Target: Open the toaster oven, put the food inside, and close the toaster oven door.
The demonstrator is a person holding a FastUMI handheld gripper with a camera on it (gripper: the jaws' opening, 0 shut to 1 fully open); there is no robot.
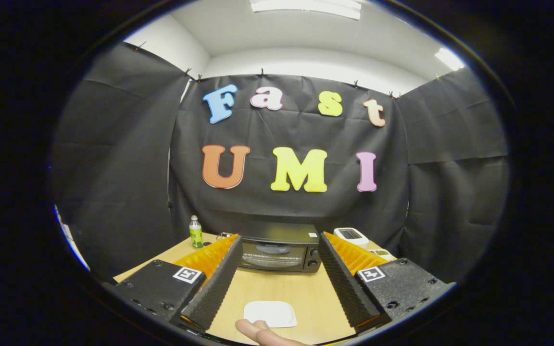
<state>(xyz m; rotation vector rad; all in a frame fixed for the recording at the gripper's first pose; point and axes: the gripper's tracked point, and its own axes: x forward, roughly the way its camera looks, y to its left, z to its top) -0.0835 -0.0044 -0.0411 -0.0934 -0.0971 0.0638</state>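
The gripper (279,250) hung with fingers spread, empty; at twelve o'clock the closed toaster oven (279,249) looked rigid, its door likely best gripped along the top.

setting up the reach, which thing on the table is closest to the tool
The flat white pad, lying between the open tool's fingers beside a fingertip. The toaster oven, green bottle and white device all sit beyond the fingertips.

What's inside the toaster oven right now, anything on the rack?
The toaster oven sits closed beyond the open tool. Through its dark glass door only a wire rack shows faintly; whether any food lies on it cannot be told. A white plate lies on the table between the fingers.
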